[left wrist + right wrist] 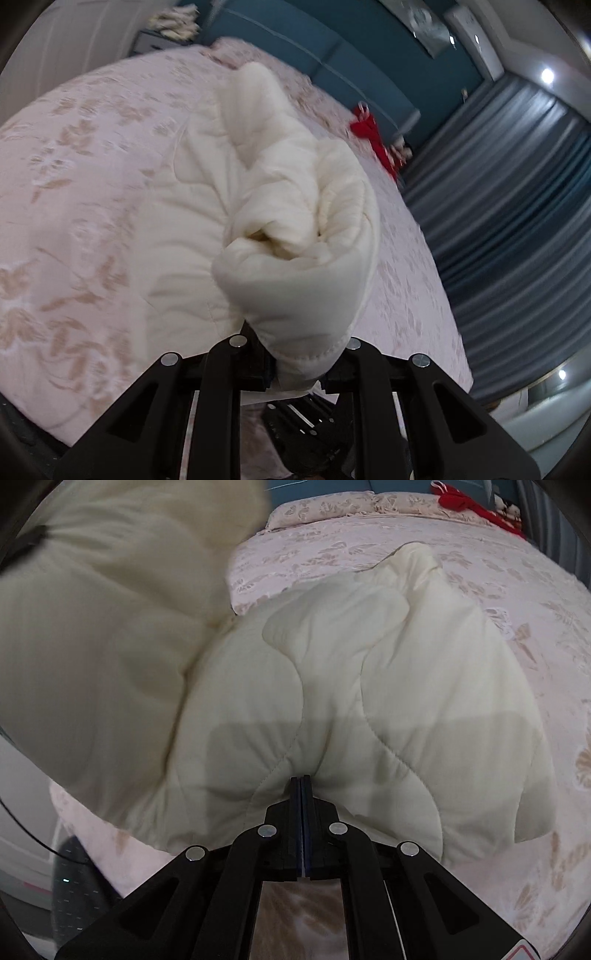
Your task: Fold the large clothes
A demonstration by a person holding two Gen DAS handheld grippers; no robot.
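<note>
A cream quilted garment [266, 192] lies bunched on a bed with a pink floral cover [66, 192]. My left gripper [295, 365] is shut on a thick stitched edge of the garment and holds it raised over the bed. In the right wrist view the garment [406, 686] spreads over the cover [535, 602]. My right gripper [302, 781] is shut on a quilted fold at its near edge. A lifted, blurred part of the garment [110, 609] fills the upper left of that view.
A red cloth item [373, 136] lies at the bed's far side by the blue headboard [332, 48]; it also shows in the right wrist view [469, 502]. Blue-grey curtains [517, 206] hang to the right. A floral pillow [332, 506] lies at the head.
</note>
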